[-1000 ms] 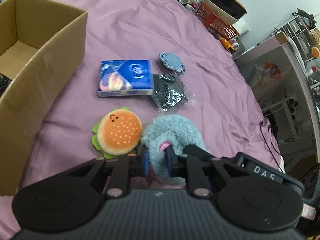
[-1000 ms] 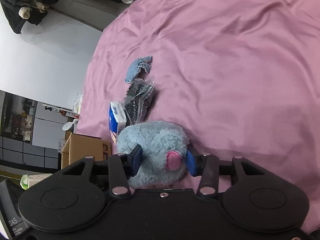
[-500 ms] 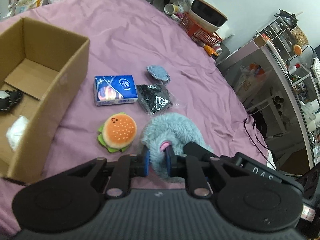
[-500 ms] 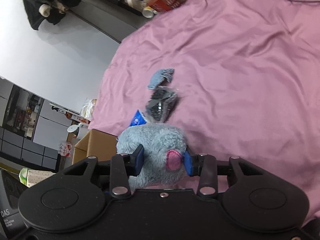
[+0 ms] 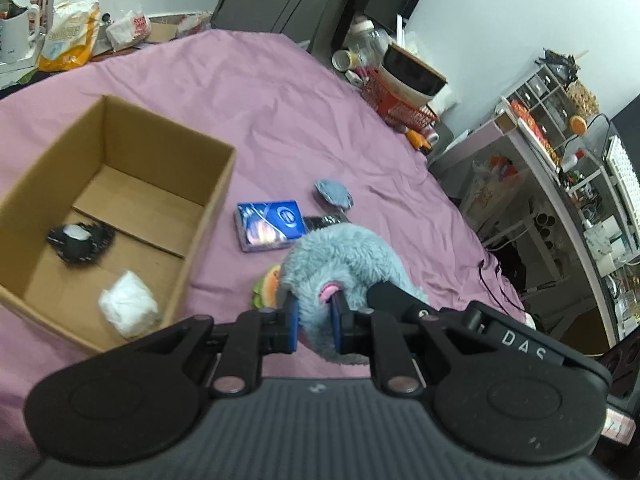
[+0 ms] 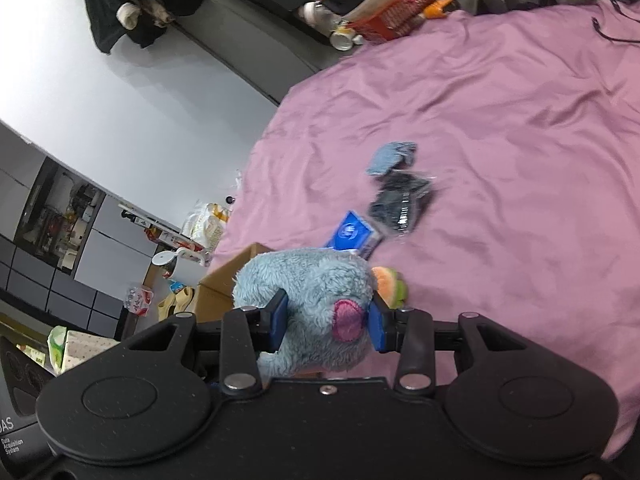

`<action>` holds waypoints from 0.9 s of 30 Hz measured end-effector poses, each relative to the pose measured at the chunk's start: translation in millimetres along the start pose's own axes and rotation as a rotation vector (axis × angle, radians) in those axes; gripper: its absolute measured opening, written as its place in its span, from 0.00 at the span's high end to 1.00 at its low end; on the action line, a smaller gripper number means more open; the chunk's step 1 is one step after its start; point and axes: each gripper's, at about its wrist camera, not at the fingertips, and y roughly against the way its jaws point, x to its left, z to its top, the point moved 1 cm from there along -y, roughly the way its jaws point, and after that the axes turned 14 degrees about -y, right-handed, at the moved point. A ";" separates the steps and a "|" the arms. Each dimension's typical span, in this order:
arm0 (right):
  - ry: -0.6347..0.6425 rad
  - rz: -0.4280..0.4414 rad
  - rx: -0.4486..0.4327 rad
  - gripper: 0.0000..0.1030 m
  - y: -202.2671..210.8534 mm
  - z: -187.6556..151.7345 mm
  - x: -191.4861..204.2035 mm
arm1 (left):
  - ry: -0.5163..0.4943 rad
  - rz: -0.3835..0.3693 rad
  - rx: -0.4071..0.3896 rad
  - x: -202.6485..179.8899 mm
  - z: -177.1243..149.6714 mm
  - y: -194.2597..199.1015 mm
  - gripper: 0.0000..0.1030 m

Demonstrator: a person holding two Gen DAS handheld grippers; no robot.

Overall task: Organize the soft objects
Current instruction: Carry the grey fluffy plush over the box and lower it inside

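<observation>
Both grippers hold one fluffy blue plush toy (image 5: 344, 264), lifted above the purple bedspread. My left gripper (image 5: 315, 312) is shut on its edge by a pink patch. My right gripper (image 6: 329, 322) is shut on the plush (image 6: 308, 292) across its body. An open cardboard box (image 5: 168, 216) lies to the left, holding a black item (image 5: 80, 242) and a white wad (image 5: 128, 310). A burger plush (image 5: 267, 289) lies under the blue plush, mostly hidden; it also shows in the right wrist view (image 6: 390, 282).
On the bedspread (image 5: 280, 120) lie a blue tissue pack (image 5: 270, 226), a black bagged item (image 6: 402, 202) and a small blue cloth piece (image 5: 334, 194). A red basket (image 5: 398, 104) with a bowl, cups and shelves stand beyond the bed's far and right edges.
Both grippers have risen with the blue plush, lifting it off the bedspread. The box's inside has come into the left wrist view, and the burger plush is now mostly covered.
</observation>
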 end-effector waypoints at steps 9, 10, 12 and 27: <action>0.056 0.019 0.002 0.62 -6.4 -19.7 43.8 | 0.022 0.010 -0.049 29.8 7.8 33.0 0.86; 0.061 0.018 0.004 0.62 -7.6 -22.3 47.3 | 0.025 0.011 -0.053 33.5 8.8 35.6 0.86; 0.069 0.021 0.007 0.62 -10.8 -27.3 54.8 | 0.040 0.015 -0.063 42.6 9.5 41.6 0.86; 0.129 0.020 0.059 0.62 -41.1 -55.9 102.3 | 0.113 0.041 -0.091 95.3 15.7 62.0 0.86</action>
